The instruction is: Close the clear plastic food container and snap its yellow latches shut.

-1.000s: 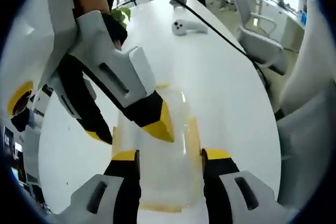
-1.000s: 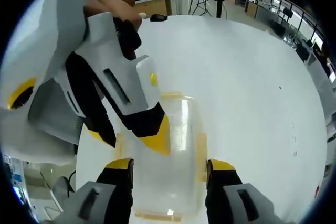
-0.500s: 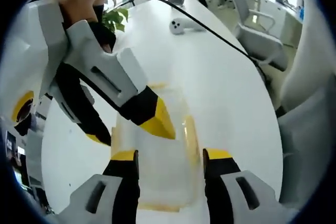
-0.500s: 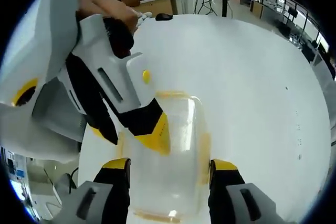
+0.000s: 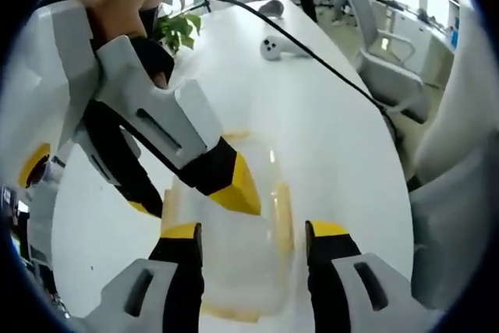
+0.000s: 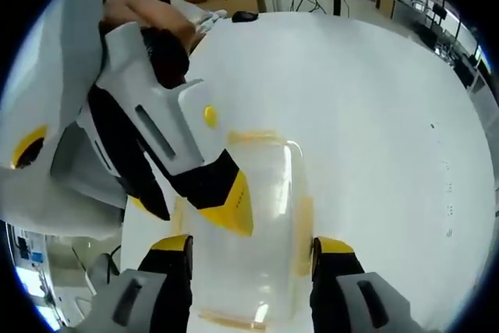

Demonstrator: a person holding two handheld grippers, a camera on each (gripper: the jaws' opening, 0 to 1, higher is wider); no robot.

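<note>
Little change since earlier frame: both grippers (image 5: 251, 232) (image 6: 253, 243) spread, straddling container (image 6: 249, 224) at lower centre; risk: uneven press skews lid, latch (image 6: 302, 224) misses.

One clear plastic food container with yellow latches (image 5: 234, 247) sits on one white table (image 5: 327, 130); two grey office chairs (image 5: 390, 68), one white handheld controller (image 5: 274, 47), one leafy green plant (image 5: 178, 30).
</note>
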